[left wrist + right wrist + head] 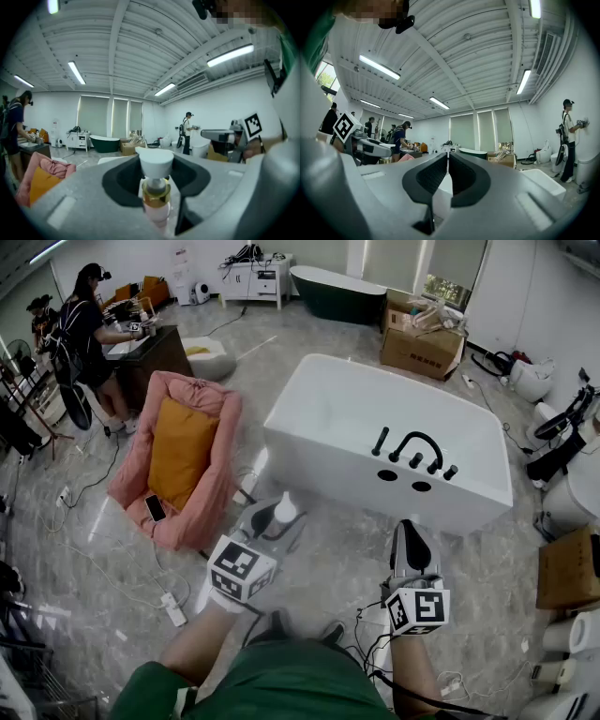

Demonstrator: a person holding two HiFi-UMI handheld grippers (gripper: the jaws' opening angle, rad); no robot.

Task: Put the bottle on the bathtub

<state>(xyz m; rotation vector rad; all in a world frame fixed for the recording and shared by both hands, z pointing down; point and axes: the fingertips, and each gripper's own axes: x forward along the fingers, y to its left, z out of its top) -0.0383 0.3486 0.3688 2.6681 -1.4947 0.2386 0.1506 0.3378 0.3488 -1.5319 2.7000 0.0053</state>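
Note:
A small bottle (284,510) with a white cap, gold collar and pale pink body stands upright between the jaws of my left gripper (272,518), which is shut on it. In the left gripper view the bottle (156,187) fills the middle between the jaws of the left gripper (156,171). The white bathtub (328,409) stands on the floor just ahead, with black taps (412,451) on its near rim. My right gripper (410,538) is held beside the left one, short of the tub, shut and empty. The right gripper view shows that gripper (447,161) with its jaws touching.
A pink armchair (211,493) with an orange cushion and a phone (155,508) stands left of the tub. Cables and a power strip (173,608) lie on the floor. Cardboard boxes (422,343), a dark green tub (337,287) and a person at a desk (89,334) are farther back.

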